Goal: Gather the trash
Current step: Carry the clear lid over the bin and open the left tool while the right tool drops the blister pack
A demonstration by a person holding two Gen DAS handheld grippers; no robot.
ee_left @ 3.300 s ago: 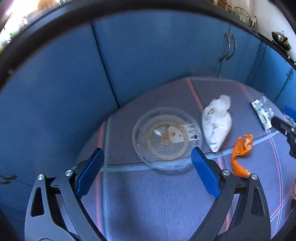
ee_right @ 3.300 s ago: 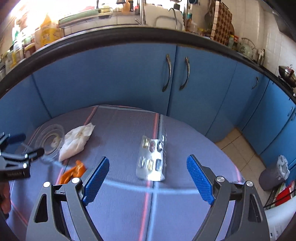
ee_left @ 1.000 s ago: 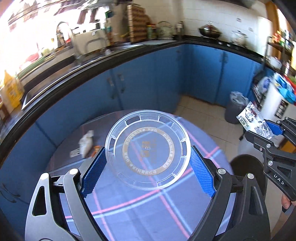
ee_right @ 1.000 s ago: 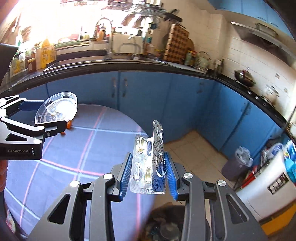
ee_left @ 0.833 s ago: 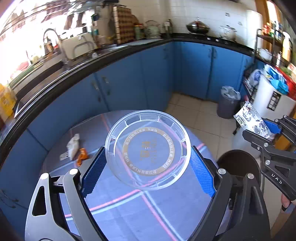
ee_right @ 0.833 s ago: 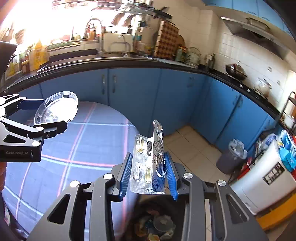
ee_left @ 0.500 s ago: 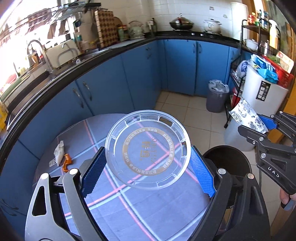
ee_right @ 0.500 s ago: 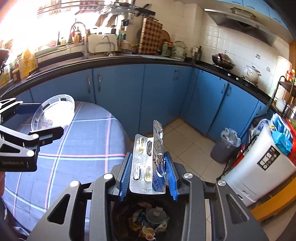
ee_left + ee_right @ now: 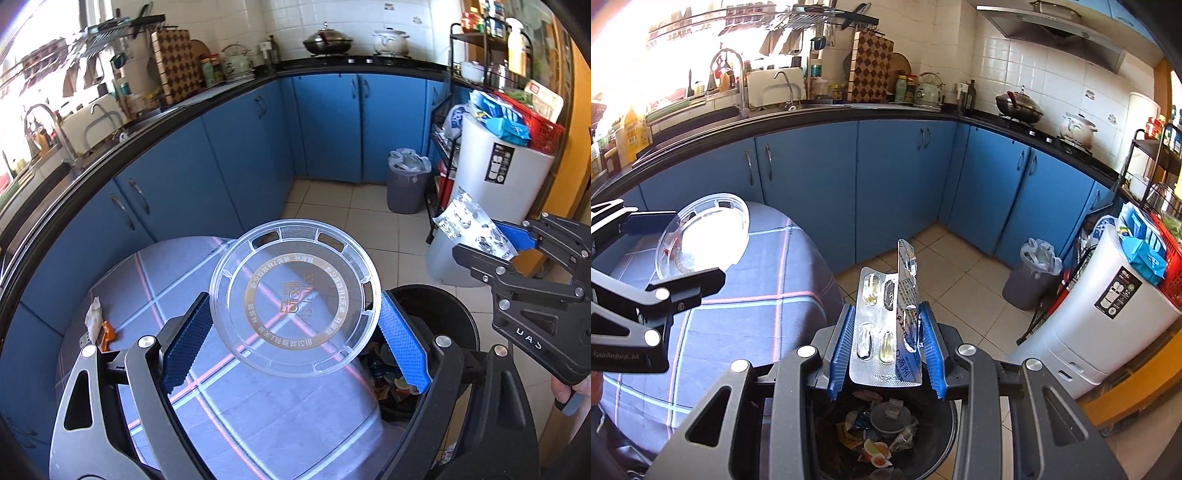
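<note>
- Trash is hanging over the black bin [image 9: 945, 435]: we are pinching the blister pack [image 9: 886, 328] in our right hand-held gripper [image 9: 886, 354].
- We are clamping the clear lid [image 9: 294, 297] edgewise in our left hand-held gripper [image 9: 291, 339], ready for dropping.

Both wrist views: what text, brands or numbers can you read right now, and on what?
"GenRobot.AI": side of the left tongs, right wrist view.
"UAS", seen upside down: body of the right tongs, left wrist view.
Gold ring of Chinese characters on the clear lid: mirrored, unreadable.
Blue print on the blister pack: too small.
Label on the white appliance: too blurred.
</note>
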